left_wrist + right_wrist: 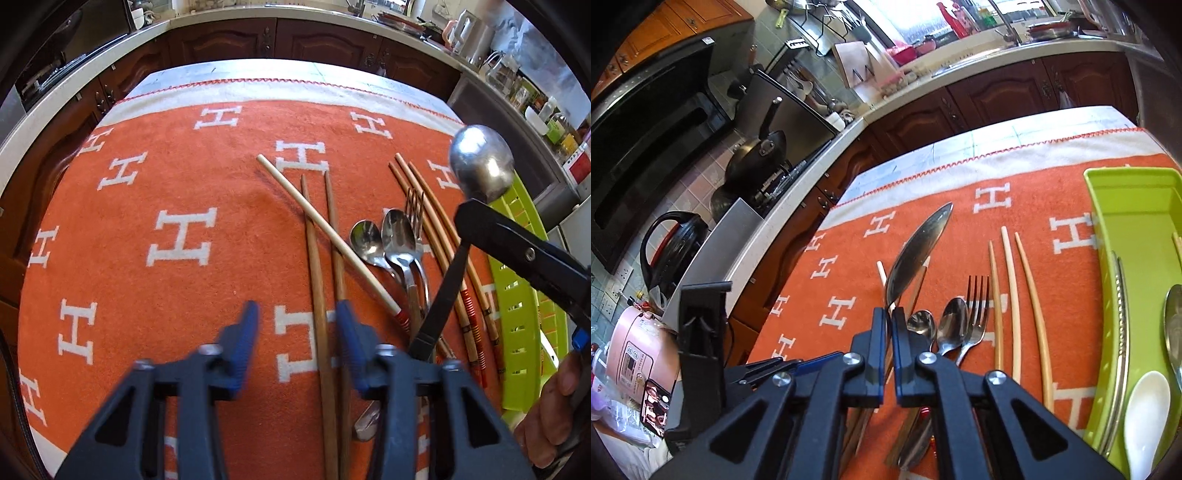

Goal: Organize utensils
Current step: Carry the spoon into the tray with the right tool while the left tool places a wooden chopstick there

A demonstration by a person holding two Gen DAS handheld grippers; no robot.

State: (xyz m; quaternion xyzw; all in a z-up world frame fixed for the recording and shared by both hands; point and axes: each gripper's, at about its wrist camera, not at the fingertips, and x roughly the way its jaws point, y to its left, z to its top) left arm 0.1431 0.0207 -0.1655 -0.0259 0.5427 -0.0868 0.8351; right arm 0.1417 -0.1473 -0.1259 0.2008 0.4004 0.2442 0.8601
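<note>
Over the orange cloth (166,177), my left gripper (297,308) points down with its jaws apart. One of two brown chopsticks (317,258) runs between its blue fingers without being pinched. A pale chopstick (288,188) lies across that pair. To the right lie two small spoons (364,236), a fork (413,206) and several thin chopsticks (436,229). My right gripper (889,310) is shut on the neck of a big metal spoon (919,251). From the left wrist, that big metal spoon (482,164) hangs above the cloth's right side.
A green tray (1097,229) at the cloth's right edge holds a white spoon (1145,406) and metal utensils. A hand (546,417) grips the right tool. Dark cabinets and a counter with a kettle (665,251) and pan (761,155) ring the table.
</note>
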